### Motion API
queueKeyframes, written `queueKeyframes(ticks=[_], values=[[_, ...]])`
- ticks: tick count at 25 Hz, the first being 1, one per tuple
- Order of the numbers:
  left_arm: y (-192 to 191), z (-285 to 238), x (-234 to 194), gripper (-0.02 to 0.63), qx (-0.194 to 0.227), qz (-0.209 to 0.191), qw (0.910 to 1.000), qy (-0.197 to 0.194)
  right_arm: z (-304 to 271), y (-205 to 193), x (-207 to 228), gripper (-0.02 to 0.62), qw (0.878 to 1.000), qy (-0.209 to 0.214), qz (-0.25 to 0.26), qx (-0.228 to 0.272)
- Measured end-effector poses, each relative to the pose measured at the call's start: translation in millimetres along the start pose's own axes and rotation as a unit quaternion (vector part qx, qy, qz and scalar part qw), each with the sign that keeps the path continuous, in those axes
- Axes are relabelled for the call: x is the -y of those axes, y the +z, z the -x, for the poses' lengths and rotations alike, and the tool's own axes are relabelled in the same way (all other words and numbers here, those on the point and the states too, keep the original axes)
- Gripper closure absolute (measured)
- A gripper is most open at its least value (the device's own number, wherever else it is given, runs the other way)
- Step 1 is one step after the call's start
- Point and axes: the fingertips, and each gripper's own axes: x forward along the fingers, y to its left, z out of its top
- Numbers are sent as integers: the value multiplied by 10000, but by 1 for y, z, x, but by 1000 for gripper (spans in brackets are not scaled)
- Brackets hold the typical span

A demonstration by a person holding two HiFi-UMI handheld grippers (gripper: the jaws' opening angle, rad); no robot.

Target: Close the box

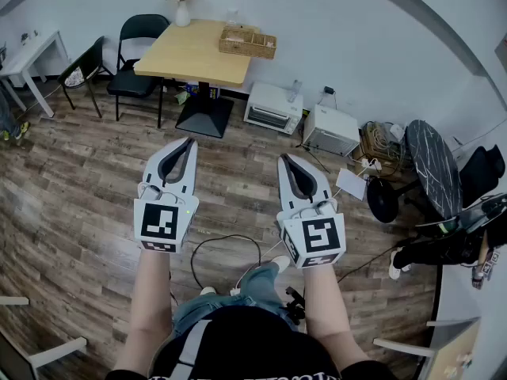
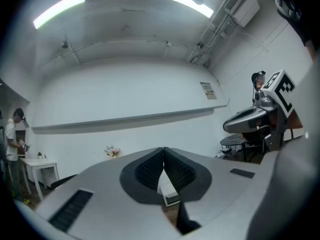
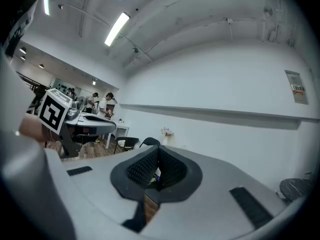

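Note:
No box that I can tell as the task's own shows in any view. In the head view my left gripper (image 1: 188,142) and right gripper (image 1: 283,158) are held side by side above the wooden floor, both pointing away from me toward the far wall. Each is shut with its tips together and nothing between them. The left gripper view shows its dark ribbed pads (image 2: 150,170) meeting at the tip, left gripper (image 2: 163,149) aimed at a white wall. The right gripper (image 3: 159,150) looks the same, its pads (image 3: 142,168) touching.
A wooden table (image 1: 178,60) with a wicker basket (image 1: 247,41) and a vase (image 1: 182,10) stands ahead, black chairs (image 1: 136,52) beside it. Two white appliances (image 1: 272,108) sit on the floor by the wall. A cable (image 1: 207,248) lies near my feet. People stand at the left (image 3: 105,104).

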Motion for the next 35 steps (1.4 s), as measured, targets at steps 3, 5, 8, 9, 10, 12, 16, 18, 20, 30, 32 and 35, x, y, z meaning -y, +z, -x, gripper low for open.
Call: queueKeyframes(ticks=[3,5,8,9,10,12,16,18,20,30,32,35], values=[[-3,1,11,594,-61,22,9999,-80,7,-5,2,581,9999,-46,-116,-20],[-6,-1,18,594,-117,59,9998,-136,10,-8,7,581,9998,-60,-206,-7],[-12,-16,26,594,-193,66,9997,-138,6,-17,22,581,9993,-64,-355,40],[-14,-24,28,594,-211,67,9997,-108,2,-22,29,581,9992,-47,-399,32],[-15,-32,29,594,-227,73,9997,-69,-3,-28,36,581,9991,-16,-425,8],[-17,-50,33,594,-257,75,9996,19,-15,-36,52,581,9991,49,-426,-22],[-13,-96,40,594,-290,54,9994,174,-42,-35,97,581,9991,123,-391,81],[-10,-119,44,594,-304,40,9992,271,-56,-37,119,581,9991,209,-364,97],[-8,-142,47,594,-327,25,9987,389,-70,-40,143,580,9988,328,-348,93],[-4,-231,68,593,-398,-38,9963,766,-121,-47,224,580,9956,846,-340,211],[-5,-240,67,594,-412,-42,9960,788,-127,-50,232,580,9955,852,-360,226],[-6,-253,66,594,-415,-53,9958,811,-135,-56,242,580,9956,863,-315,206]])
